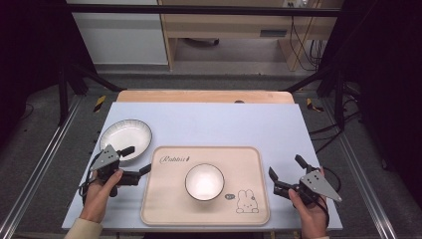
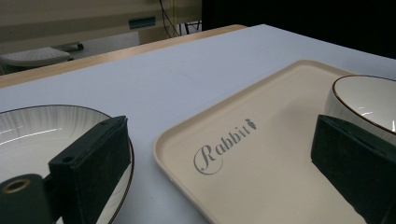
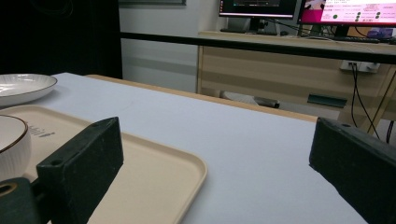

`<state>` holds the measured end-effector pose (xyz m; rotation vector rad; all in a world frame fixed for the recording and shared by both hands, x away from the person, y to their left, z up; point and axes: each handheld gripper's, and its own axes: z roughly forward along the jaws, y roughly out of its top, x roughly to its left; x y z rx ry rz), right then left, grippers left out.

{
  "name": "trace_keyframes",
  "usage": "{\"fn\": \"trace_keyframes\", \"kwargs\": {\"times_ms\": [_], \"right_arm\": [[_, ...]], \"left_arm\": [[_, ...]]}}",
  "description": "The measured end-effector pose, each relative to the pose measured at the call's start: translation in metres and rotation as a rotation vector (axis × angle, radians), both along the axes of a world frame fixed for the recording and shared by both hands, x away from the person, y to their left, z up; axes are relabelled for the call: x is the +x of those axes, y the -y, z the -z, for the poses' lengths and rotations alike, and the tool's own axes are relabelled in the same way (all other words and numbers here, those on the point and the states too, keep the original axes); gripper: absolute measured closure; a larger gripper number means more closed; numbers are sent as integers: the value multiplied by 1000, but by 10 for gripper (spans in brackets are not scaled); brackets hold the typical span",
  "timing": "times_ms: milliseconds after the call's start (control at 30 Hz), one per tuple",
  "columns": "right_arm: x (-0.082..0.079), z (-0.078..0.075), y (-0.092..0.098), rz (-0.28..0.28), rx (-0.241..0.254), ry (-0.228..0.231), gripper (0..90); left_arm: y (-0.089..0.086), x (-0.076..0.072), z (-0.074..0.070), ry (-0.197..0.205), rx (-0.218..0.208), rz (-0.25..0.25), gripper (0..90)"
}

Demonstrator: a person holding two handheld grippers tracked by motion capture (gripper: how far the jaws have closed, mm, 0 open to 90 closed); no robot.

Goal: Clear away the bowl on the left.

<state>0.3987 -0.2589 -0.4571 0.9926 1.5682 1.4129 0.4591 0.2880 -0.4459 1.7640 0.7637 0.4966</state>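
Flanking the beige rectangular plastic tray (image 1: 164,209), left gripper (image 1: 135,162) and right gripper (image 1: 286,174) gape wide, empty. Small white ceramic bowl (image 1: 204,181) sits on the tray; shallow white ribbed plate (image 1: 125,138) remains outside, likely next.

Background's pretty busy: a light wooden desk (image 3: 289,60) behind the table, two lit monitors (image 3: 299,9) on top, cables (image 1: 303,45) dangling down at its right end.
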Motion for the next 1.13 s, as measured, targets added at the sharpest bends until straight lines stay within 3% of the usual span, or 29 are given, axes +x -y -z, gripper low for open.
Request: {"fn": "trace_keyframes", "kwargs": {"times_ms": [433,600,800,967,1133], "right_arm": [[0,0,1,-1,-1,7,31],[0,0,1,0,2,6,31],[0,-1,1,-4,1,9,31],[0,-1,1,-4,6,4,31],[0,-1,1,-5,11,5,30]], "left_arm": [[-25,-3,7,18,-24,-50,49],[-35,-9,10,22,-12,-55,49],[-44,-18,10,26,38,-78,49],[-50,-19,9,12,-7,-102,49],[-49,-19,8,15,-22,-105,49]]}}
